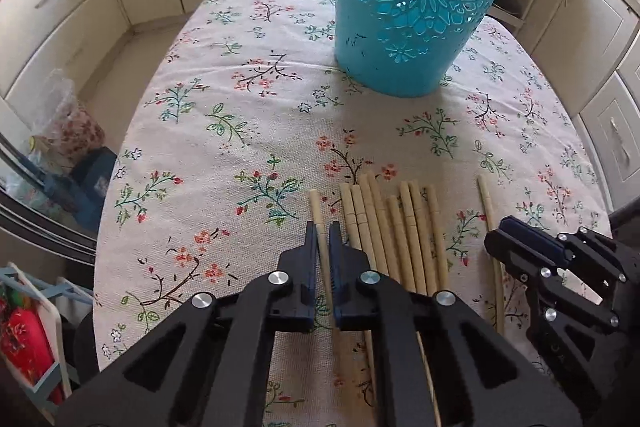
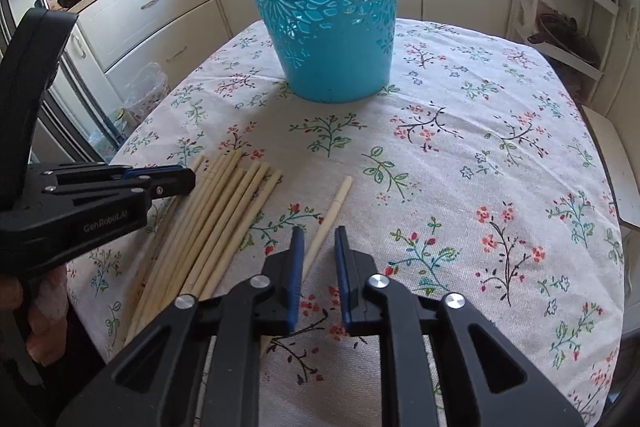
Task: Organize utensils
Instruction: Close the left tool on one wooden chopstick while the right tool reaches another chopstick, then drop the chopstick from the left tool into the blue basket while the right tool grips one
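Our left gripper (image 1: 323, 227) has its black, blue-padded jaws pinched on a single pale wooden chopstick (image 1: 318, 215) that lies on the cloth, set just apart from the left edge of the bundle. Our right gripper (image 2: 318, 233) straddles another lone pale chopstick (image 2: 334, 205), which lies between the blue pads with a narrow gap showing on each side, so we read these jaws as slightly spread and not pressing. In the right wrist view a hand (image 2: 40, 307) shows at the lower left, behind the left gripper's body. Between the two grippers the loose bundle of pale wooden chopsticks (image 1: 394, 227) lies side by side on the white cotton tablecloth printed with small flowers (image 1: 240, 107). Farther back on the cloth the tall turquoise plastic basket with cut-out flower patterns (image 2: 328, 19) stands upright, well apart from the chopsticks. Beyond the table run cream kitchen cabinets (image 1: 60, 27).
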